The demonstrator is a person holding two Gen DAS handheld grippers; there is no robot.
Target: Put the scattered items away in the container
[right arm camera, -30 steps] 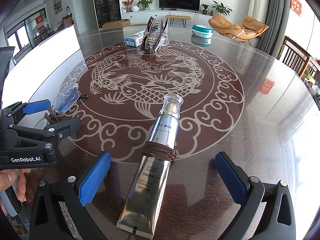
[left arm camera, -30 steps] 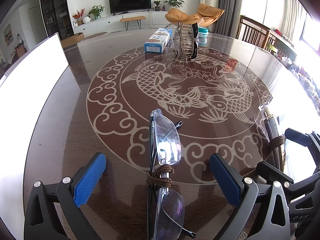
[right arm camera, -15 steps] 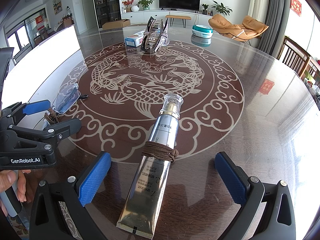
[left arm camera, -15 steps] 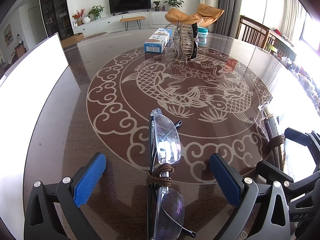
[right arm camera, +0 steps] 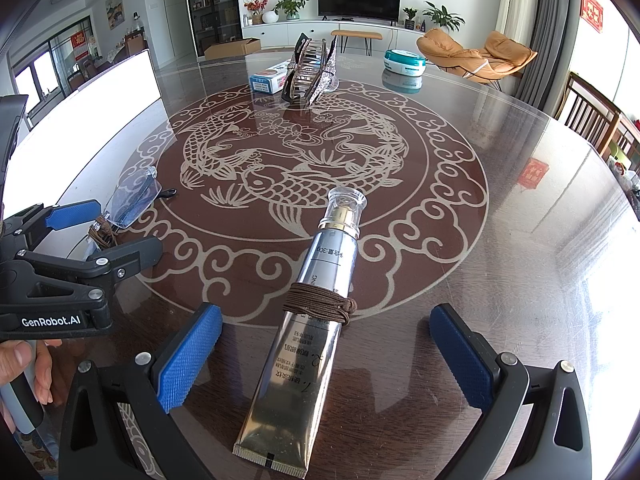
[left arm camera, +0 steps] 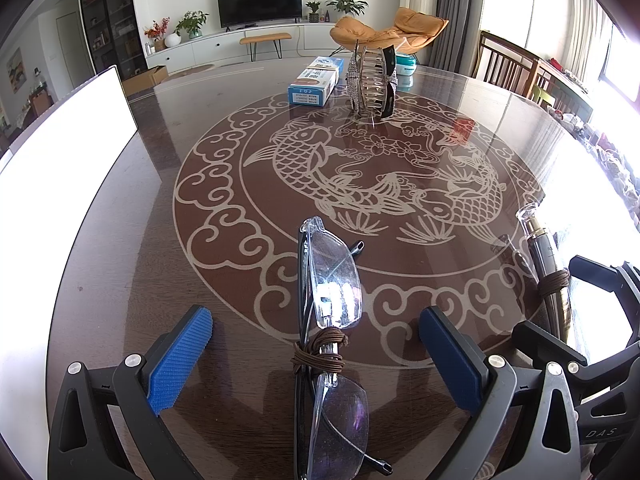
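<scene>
Folded clear glasses point(left arm camera: 334, 320) with a brown cord wound round the bridge lie on the dark round table, between the blue pads of my open left gripper point(left arm camera: 316, 354). A silver cosmetic tube point(right arm camera: 310, 304) with a clear cap and a brown cord band lies between the pads of my open right gripper point(right arm camera: 328, 354). Neither gripper touches its item. In the right wrist view the left gripper point(right arm camera: 100, 232) and glasses point(right arm camera: 134, 200) show at the left; the tube point(left arm camera: 550, 268) shows at the right of the left wrist view. A white container wall point(left arm camera: 60, 152) stands along the table's left side.
At the far side stand a rhinestone hair claw point(left arm camera: 372, 80), a blue-white box point(left arm camera: 316, 80) and a teal round tin point(right arm camera: 404, 60). A hand point(right arm camera: 24, 364) holds the left gripper's handle. Wooden chairs point(right arm camera: 596, 120) line the right edge.
</scene>
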